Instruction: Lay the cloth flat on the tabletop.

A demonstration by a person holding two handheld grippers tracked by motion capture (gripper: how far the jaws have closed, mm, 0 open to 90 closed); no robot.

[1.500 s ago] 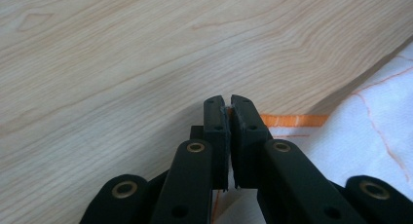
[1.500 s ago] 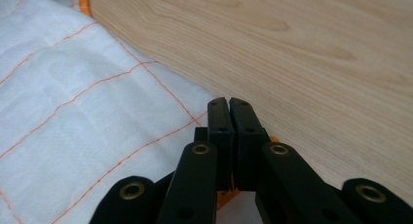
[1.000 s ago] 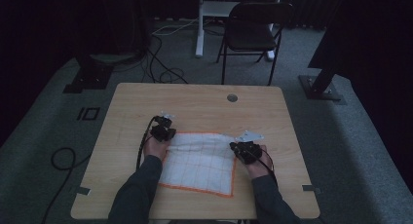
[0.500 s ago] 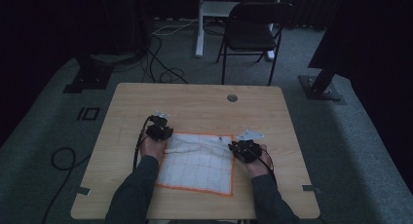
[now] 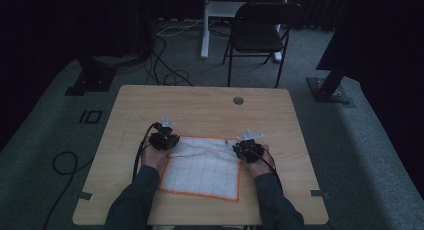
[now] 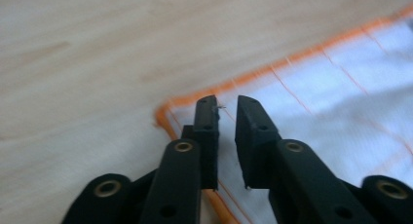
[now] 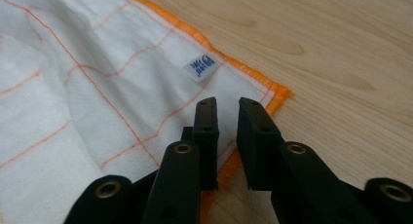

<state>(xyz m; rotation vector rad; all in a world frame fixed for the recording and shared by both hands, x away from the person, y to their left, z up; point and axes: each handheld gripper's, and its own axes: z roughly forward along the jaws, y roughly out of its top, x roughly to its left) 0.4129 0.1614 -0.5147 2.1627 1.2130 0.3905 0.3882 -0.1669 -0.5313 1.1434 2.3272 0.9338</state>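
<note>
The left gripper (image 5: 163, 136) sits at the far left corner of the cloth (image 5: 202, 166), which lies flat on the near middle of the table (image 5: 210, 105). In the left gripper view its jaws stand a narrow gap apart, having just been closing, with nothing clamped between them; the orange-hemmed corner of the cloth (image 6: 311, 87) lies just beyond and under the tips. Whether the tips touch the fabric I cannot tell.

The right gripper (image 5: 248, 147) sits at the far right corner of the cloth. Its own view shows the jaws (image 7: 228, 131) likewise a narrow gap apart, just been closing, gripping nothing; the corner of the cloth (image 7: 122, 83) lies below them, the right jaw over the hem's edge.

The high view shows the whole layout: both hands on the grippers, sleeves coming in from the near edge, the cloth's orange grid, and a chair (image 5: 260, 32) beyond the table. The left gripper view adds the bare wood left of the corner. The right gripper view adds a small label (image 7: 201, 67) with blue print sewn near the hem, and soft creases in the fabric.
</note>
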